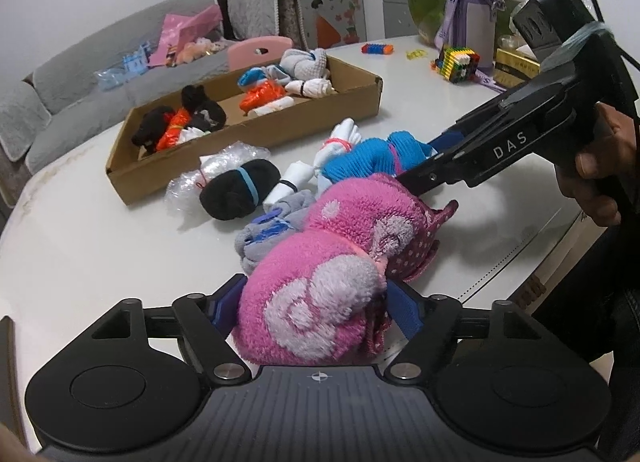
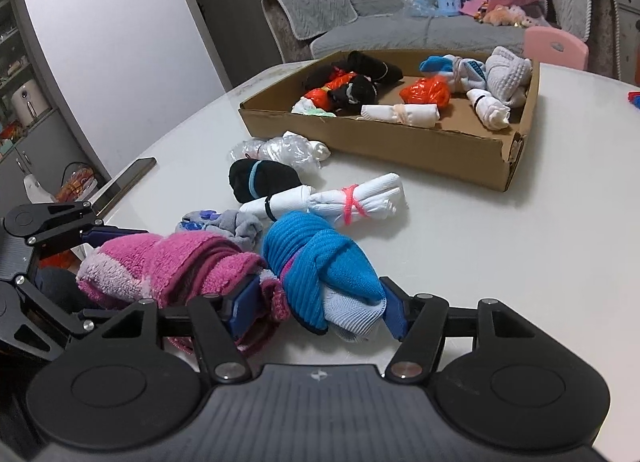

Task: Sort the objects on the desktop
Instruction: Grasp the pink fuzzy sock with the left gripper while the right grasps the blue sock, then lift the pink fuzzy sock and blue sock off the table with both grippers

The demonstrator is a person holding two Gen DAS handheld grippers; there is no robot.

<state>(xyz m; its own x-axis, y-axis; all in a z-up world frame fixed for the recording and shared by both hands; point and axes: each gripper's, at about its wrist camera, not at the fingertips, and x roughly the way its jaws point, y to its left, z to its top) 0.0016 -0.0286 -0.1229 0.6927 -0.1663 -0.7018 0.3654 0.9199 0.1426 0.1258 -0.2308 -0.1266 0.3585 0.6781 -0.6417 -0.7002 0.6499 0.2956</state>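
Two hand-held tools work a pile of rolled socks on a white worktop (image 1: 100,262). At the near edge, the left tool (image 1: 316,316) has its blue pads pressed against both sides of a fluffy pink sock bundle (image 1: 320,286), its jaws fairly wide around the bulky roll. Just beside it, the right tool (image 2: 320,312) is clamped about halfway on a blue ribbed sock bundle (image 2: 320,262), which touches the pink one. A hand (image 1: 600,181) grips the right tool's handle. Beyond lie a grey sock (image 2: 236,223), a black sock with a blue band (image 2: 260,177), two white rolls (image 2: 340,199) and a clear plastic wrap (image 2: 280,149). Farther back, a shallow cardboard box (image 2: 400,149) holds black, orange, white and blue bundles.
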